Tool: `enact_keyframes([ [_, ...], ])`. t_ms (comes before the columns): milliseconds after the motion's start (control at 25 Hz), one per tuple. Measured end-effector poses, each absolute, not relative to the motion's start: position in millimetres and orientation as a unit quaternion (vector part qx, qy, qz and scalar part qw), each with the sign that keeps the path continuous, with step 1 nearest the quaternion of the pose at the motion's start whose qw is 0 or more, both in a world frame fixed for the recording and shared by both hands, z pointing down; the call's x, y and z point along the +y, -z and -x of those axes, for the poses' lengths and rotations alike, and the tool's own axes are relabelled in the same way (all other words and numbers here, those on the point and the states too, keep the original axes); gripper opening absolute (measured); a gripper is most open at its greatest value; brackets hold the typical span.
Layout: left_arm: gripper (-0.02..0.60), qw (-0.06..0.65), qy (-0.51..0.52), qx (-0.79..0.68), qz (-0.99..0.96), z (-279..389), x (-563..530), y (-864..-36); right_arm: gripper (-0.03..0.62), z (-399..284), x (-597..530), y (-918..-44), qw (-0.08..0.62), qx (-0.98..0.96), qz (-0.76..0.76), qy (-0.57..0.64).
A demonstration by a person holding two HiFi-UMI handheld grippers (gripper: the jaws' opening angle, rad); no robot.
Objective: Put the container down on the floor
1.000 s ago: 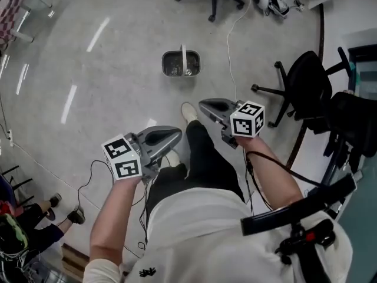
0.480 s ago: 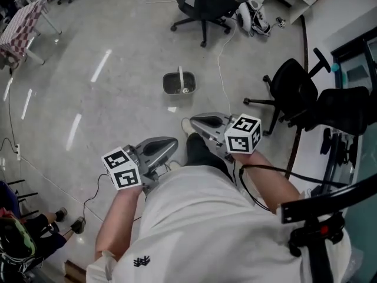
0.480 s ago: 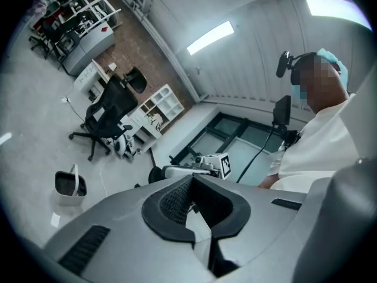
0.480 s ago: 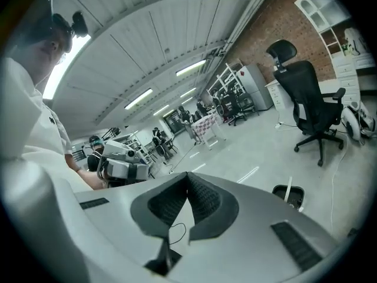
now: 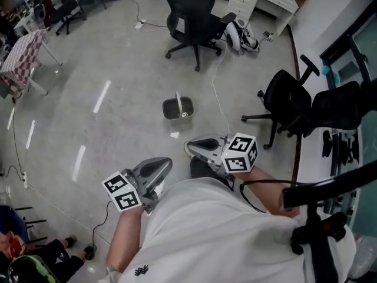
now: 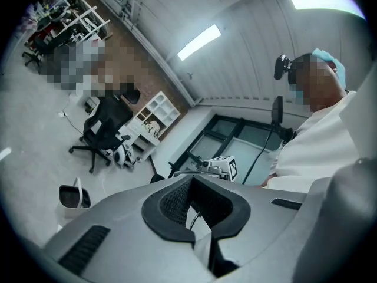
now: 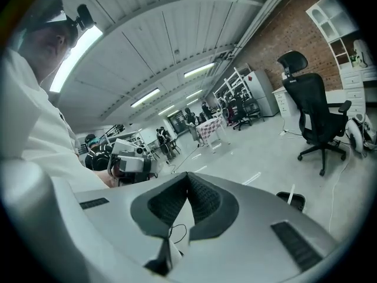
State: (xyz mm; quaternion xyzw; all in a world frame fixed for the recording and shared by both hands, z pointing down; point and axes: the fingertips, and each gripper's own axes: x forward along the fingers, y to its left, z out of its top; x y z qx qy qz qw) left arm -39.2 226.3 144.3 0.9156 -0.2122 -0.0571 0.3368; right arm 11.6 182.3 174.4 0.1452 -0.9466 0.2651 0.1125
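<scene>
The container (image 5: 177, 107), a small grey bin with an upright white handle, stands on the pale floor ahead of me. It also shows low at the left of the left gripper view as the bin (image 6: 73, 196), and at the right of the right gripper view as the bin (image 7: 291, 200). My left gripper (image 5: 166, 163) is held near my body, shut and empty, its jaws meeting at the tip (image 6: 189, 178). My right gripper (image 5: 189, 147) is likewise shut with nothing in it (image 7: 187, 174). Both are well short of the container and high above the floor.
A black office chair (image 5: 194, 17) stands beyond the container and another chair (image 5: 290, 102) to its right. A white cable (image 5: 217, 93) runs across the floor beside the bin. A checkered table (image 5: 22, 53) is far left. Shoes (image 5: 239, 35) lie near white drawers.
My view has risen and drawn back, so the container looks smaller and farther off. Both grippers stayed shut and close to my body.
</scene>
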Motion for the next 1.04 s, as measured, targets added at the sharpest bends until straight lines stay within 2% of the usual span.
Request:
enact_keyframes([
  [480,0.011,0.313,0.055,-0.234,-0.919,61,224,-139,0.015,20,192,-164,0.113,-0.958,-0.115,-0.236],
  [1040,0.011,0.342,0.074,-0.219,-0.911,65,250,-153,0.015,8,228,-174,0.123,-0.953,-0.137,-0.240],
])
